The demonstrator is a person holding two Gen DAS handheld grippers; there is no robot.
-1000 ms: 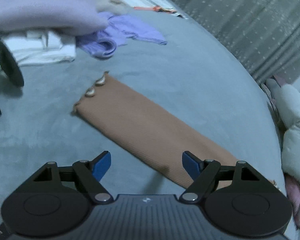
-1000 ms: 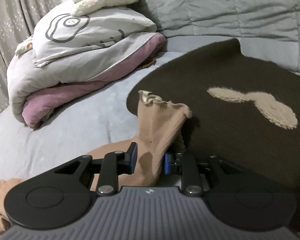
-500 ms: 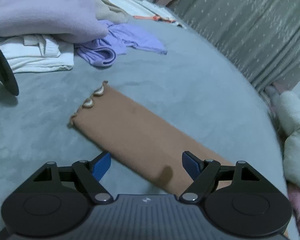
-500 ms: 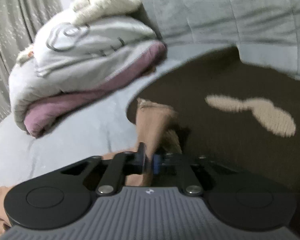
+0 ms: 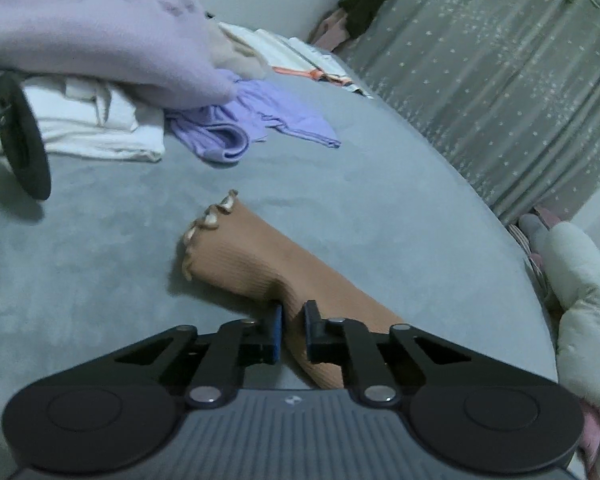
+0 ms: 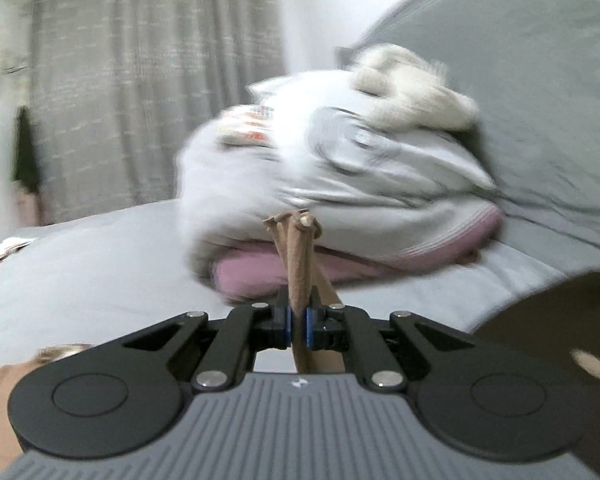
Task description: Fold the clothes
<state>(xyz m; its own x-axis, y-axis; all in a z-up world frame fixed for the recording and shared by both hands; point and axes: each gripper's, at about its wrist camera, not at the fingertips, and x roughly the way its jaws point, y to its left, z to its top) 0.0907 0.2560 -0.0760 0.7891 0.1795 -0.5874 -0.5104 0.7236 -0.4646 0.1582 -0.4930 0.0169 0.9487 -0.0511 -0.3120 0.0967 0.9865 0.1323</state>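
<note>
While both grippers pinch tan garment [image 5: 252,256], quilt pile [image 6: 340,176] ahead.

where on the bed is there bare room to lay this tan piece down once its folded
Bare grey bed lies between the tan garment and the purple top, out to the curtain. More is left of the garment. The far left is crowded with the white pile.

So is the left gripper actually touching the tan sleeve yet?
Touching. The left wrist view shows the left gripper with its jaws nearly closed on a raised ridge of the tan sleeve, cloth pinched up between the pads.
</note>
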